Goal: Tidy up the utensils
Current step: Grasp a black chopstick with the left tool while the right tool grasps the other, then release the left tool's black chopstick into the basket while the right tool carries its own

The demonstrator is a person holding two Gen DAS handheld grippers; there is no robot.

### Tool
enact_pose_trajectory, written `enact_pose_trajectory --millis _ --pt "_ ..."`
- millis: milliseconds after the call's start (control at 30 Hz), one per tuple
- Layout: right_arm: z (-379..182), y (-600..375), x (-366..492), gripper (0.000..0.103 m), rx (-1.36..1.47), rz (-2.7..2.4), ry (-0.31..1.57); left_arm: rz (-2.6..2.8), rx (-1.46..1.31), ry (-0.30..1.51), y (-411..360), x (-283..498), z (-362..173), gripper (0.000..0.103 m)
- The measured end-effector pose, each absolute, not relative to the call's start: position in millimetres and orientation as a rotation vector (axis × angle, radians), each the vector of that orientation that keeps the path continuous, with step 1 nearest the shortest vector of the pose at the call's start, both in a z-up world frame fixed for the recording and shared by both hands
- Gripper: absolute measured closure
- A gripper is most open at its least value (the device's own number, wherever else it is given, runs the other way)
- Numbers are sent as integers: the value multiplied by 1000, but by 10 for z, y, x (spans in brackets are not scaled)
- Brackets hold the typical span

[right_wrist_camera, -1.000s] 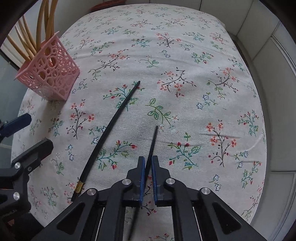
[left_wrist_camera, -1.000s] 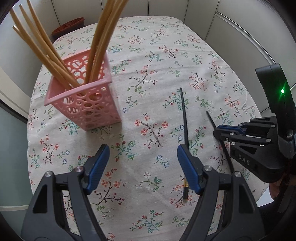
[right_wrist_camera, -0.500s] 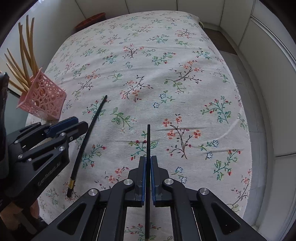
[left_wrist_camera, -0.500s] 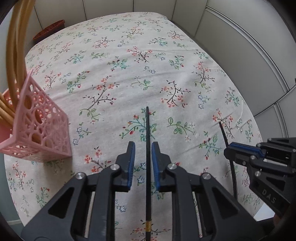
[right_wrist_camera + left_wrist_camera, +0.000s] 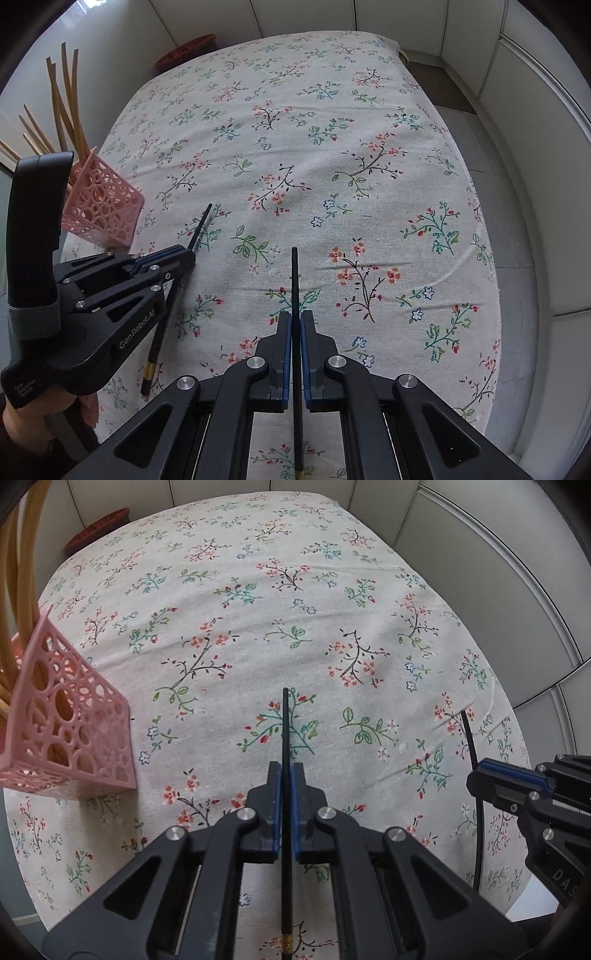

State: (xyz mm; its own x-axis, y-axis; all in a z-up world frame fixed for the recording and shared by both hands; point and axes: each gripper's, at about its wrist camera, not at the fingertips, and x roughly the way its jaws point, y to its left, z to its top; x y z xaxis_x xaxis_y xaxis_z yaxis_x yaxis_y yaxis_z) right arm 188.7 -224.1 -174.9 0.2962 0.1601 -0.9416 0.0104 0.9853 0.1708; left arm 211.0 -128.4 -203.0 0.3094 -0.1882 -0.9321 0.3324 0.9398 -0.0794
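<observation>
Two black chopsticks with gold bands are in hand over a floral tablecloth (image 5: 258, 602). My left gripper (image 5: 285, 775) is shut on one black chopstick (image 5: 285, 723), whose thin tip points away from me. In the right wrist view that same gripper (image 5: 184, 254) shows at the left with its chopstick (image 5: 159, 332) slanting down to the cloth. My right gripper (image 5: 294, 321) is shut on the other black chopstick (image 5: 294, 273), lifted above the table. A pink openwork holder (image 5: 70, 731) with several bamboo chopsticks (image 5: 14, 602) stands at the left.
A reddish-brown basket (image 5: 98, 530) sits beyond the table's far left edge. Grey-white wall panels (image 5: 498, 572) curve round the back and right. The table's right edge (image 5: 476, 221) drops to a tiled floor. A person's hand (image 5: 22, 417) holds the left gripper's handle.
My left gripper swung right from beside the pink holder, came down over the lying black chopstick and closed on it. The right gripper rose, lifting its chopstick off the cloth.
</observation>
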Motion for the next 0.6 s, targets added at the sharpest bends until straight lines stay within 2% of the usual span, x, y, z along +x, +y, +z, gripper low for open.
enact_pose_trajectory --millis 600 --pt "-1031 -1904 1628 98 128 174 1069 -393 63 917 -532 1360 -1004 97"
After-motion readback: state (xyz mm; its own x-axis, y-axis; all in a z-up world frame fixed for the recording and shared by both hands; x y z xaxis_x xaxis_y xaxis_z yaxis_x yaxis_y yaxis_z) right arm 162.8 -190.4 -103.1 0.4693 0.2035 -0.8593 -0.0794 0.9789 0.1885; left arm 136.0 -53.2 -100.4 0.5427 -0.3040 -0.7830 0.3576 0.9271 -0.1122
